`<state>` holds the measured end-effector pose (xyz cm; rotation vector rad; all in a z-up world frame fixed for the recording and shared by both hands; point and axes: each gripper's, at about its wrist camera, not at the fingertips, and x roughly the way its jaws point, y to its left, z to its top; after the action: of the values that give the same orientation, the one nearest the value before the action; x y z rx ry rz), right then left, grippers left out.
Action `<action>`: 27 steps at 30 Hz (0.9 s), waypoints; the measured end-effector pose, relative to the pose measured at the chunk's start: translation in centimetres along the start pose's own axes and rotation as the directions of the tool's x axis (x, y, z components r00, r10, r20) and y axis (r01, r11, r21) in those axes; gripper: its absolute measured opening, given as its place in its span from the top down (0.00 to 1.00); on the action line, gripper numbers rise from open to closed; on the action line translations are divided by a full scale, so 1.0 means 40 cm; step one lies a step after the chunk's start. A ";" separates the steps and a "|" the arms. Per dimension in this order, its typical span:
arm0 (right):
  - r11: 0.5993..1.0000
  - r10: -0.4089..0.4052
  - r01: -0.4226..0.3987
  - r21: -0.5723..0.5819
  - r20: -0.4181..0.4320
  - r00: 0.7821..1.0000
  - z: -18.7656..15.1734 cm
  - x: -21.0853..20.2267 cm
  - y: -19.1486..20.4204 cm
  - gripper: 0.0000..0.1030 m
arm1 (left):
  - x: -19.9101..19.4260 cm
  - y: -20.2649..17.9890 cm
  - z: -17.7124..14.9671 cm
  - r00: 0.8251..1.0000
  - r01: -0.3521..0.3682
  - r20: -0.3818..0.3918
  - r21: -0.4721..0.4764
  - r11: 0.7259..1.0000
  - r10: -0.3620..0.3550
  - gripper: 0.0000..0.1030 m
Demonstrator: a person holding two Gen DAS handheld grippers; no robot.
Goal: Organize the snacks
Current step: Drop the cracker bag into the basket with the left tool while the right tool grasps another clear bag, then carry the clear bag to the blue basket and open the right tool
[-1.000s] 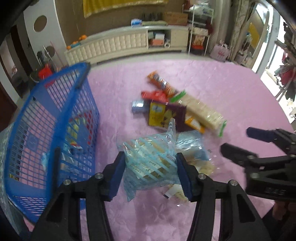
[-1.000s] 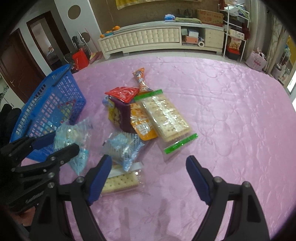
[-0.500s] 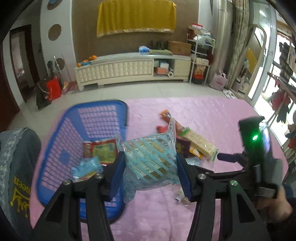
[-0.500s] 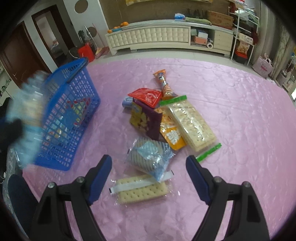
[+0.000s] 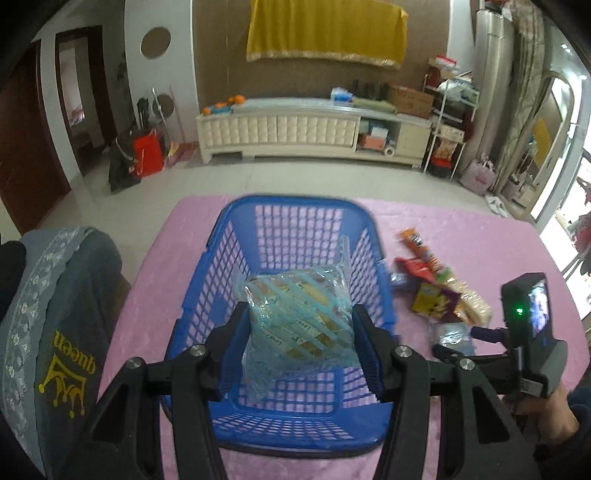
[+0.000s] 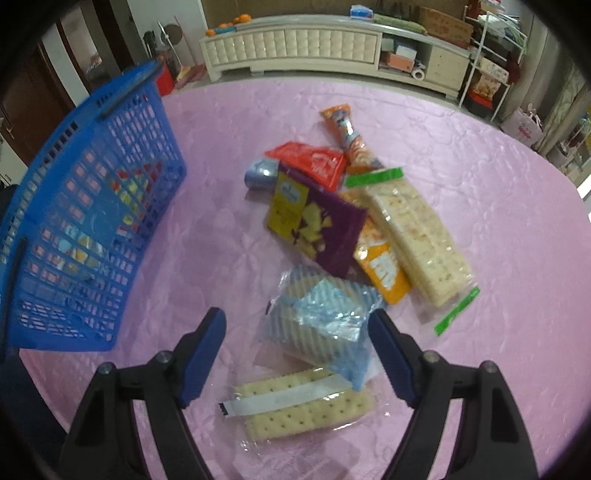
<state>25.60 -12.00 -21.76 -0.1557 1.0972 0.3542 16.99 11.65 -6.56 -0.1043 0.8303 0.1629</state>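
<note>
A living room: we note a white low cabinet (image 5: pixel 295 127) along the far wall under a yellow cloth (image 5: pixel 327 31), and in the foreground a table under a pink quilted cover (image 6: pixel 461 177). On it we list a blue plastic basket (image 5: pixel 236 258) at the left, its contents visible only as coloured patches through the mesh in the right wrist view. Our left gripper (image 5: pixel 301 332) holds a clear packet with pale blue stripes (image 5: pixel 299 325) between both pads, above the basket's open top; the packet hides most of the basket floor. Our right gripper (image 6: pixel 297 356) stands wide with nothing pinched, its jaws having just narrowed slightly, framing a blue striped packet (image 6: pixel 321 325) and a cracker pack (image 6: pixel 306 404) lying on the cover. Beyond lie a purple and yellow pouch (image 6: pixel 314 221), an orange sachet (image 6: pixel 382 264), a long cracker sleeve (image 6: pixel 413 236), a red packet (image 6: pixel 314 162) and an orange tube snack (image 6: pixel 347 131); labels are too blurred to read. A small bluish item (image 6: pixel 260 171) is half covered.
</note>
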 end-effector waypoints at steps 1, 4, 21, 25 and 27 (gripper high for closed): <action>1.000 -0.012 0.012 -0.006 0.001 1.000 0.000 0.005 0.004 0.20 | 0.019 0.004 -0.002 1.000 0.011 -0.024 -0.006 1.000 -0.012 0.49; 1.000 -0.020 0.020 -0.019 -0.001 1.000 -0.001 0.021 0.015 0.20 | 0.066 0.009 -0.012 0.996 0.056 -0.076 -0.005 0.998 -0.056 0.49; 0.998 -0.011 0.012 -0.060 0.026 1.000 -0.018 0.018 0.031 0.48 | 0.162 -0.004 -0.077 0.971 0.123 -0.204 -0.019 0.992 -0.125 0.44; 0.998 0.025 -0.024 -0.052 0.037 0.999 -0.025 -0.011 0.034 0.48 | 0.145 0.001 -0.071 0.978 0.098 -0.186 -0.002 0.995 -0.097 0.34; 0.998 0.046 -0.044 -0.050 0.044 0.998 -0.028 -0.032 0.034 0.48 | 0.130 0.002 -0.072 0.979 0.095 -0.179 -0.005 0.995 -0.094 0.33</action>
<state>23.63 -11.33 -21.05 -0.1662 1.0493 0.4237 18.34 11.83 -12.34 -0.1563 1.0031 0.0627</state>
